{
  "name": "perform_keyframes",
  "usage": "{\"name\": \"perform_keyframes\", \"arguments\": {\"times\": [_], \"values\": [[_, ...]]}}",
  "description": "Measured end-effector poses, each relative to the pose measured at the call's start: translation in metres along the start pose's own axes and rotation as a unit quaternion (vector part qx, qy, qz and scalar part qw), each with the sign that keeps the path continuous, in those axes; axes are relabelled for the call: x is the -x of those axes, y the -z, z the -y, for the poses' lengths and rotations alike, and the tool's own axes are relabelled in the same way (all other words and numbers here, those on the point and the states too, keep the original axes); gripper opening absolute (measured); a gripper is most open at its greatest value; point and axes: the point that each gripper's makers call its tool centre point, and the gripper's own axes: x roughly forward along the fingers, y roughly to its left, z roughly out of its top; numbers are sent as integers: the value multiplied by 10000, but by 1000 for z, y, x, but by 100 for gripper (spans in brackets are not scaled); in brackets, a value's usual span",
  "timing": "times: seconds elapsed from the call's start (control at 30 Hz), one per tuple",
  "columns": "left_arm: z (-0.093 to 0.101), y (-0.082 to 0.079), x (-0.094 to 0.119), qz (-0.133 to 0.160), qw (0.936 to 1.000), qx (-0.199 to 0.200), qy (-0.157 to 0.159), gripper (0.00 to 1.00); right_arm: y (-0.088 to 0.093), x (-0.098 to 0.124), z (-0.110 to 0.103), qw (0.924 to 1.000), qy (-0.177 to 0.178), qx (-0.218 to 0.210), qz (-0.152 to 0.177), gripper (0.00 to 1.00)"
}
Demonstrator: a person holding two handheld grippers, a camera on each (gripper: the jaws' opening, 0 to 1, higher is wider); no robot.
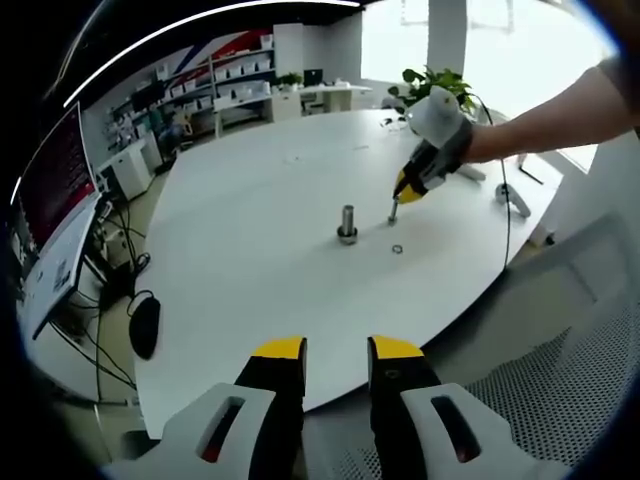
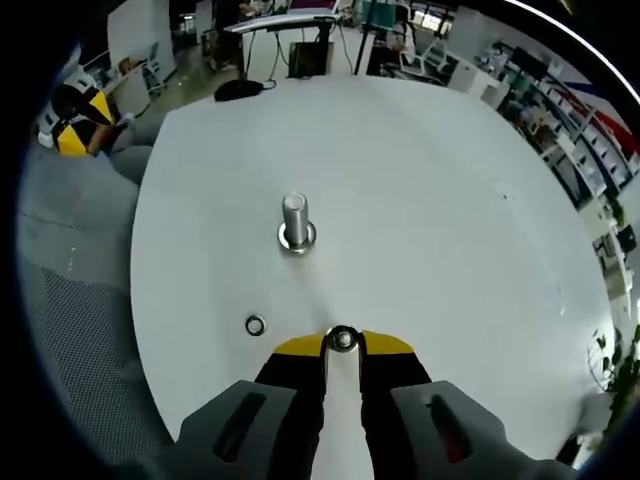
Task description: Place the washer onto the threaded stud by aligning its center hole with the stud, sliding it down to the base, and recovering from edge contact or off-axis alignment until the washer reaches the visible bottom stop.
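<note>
A round white surface (image 2: 450, 200) carries a threaded stud (image 2: 296, 222) standing upright on its base near the middle. The right gripper (image 2: 343, 345), its yellow-tipped jaws closed narrow, pinches a washer (image 2: 343, 339) at their tips, short of the stud and apart from it. A second washer (image 2: 255, 325) lies flat on the surface just beside those jaws. The left gripper (image 1: 336, 352) hovers off the surface's edge, jaws parted and holding nothing.

In the left gripper view, the washer (image 1: 397, 249) lying on the table (image 1: 250, 220) is showing too small to make out. The right claw (image 2: 343, 342) is covering the rim of its washer (image 2: 343, 339).
</note>
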Motion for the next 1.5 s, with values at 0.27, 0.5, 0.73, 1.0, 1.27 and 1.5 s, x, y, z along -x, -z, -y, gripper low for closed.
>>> {"name": "perform_keyframes", "arguments": {"times": [0.27, 0.5, 0.73, 1.0, 1.27, 1.5], "values": [[0, 2, 0, -44, 10000, 11, -3, 22, 0, -13, -2, 9998, -69, 82, -153, 13], [1, 4, -2, -112, 9999, -27, 11, 22, 7, -26, -4, 9995, -176, 17, -278, 14], [2, 6, -3, -186, 9998, -10, 65, 22, 13, -38, -4, 9988, -262, -220, -363, 14], [3, 6, -3, -202, 9997, -21, 116, 21, 18, -37, -3, 9987, -282, -170, -378, 18], [4, 7, -3, -204, 9997, -34, 136, 21, 33, -23, -12, 9982, -227, -412, -372, 21], [6, 7, -3, -220, 9996, -70, 158, 21, 30, -19, -40, 9961, -416, -750, -204, 22]]}}
